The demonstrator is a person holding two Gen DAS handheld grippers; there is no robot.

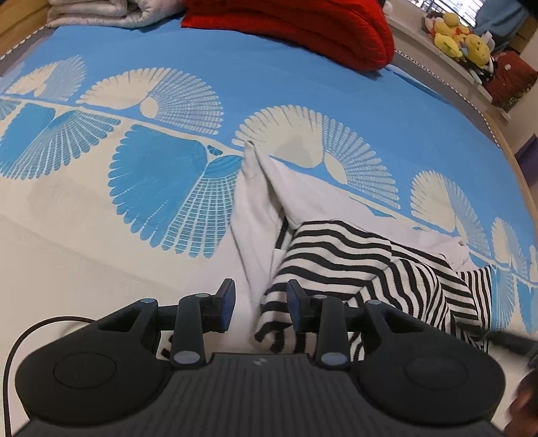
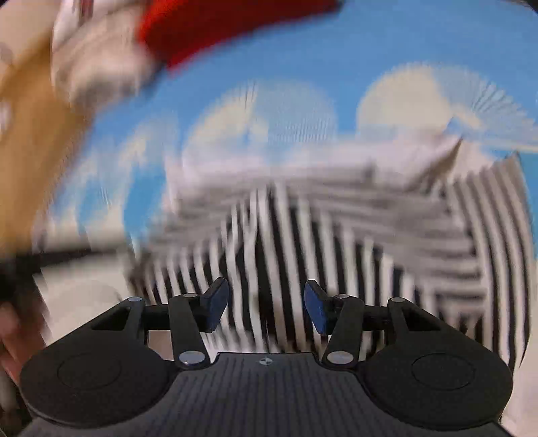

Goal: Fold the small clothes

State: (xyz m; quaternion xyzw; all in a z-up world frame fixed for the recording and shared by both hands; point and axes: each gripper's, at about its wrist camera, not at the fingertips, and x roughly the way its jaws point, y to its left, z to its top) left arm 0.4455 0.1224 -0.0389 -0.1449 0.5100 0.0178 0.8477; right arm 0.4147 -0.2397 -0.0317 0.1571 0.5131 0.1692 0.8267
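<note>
A small black-and-white striped garment (image 1: 363,269) with white parts (image 1: 255,201) lies partly folded on the blue and cream bedspread (image 1: 134,235). My left gripper (image 1: 260,302) is open, low over the garment's near left edge; striped cloth lies between and beside its fingers. The right wrist view is motion-blurred. There my right gripper (image 2: 265,309) is open, just above the striped cloth (image 2: 336,242), holding nothing.
A red blanket (image 1: 296,23) and a folded white quilt (image 1: 97,13) lie at the far end of the bed. Yellow plush toys (image 1: 460,37) sit on a ledge at the far right. The bed's right edge (image 1: 504,144) curves down the right side.
</note>
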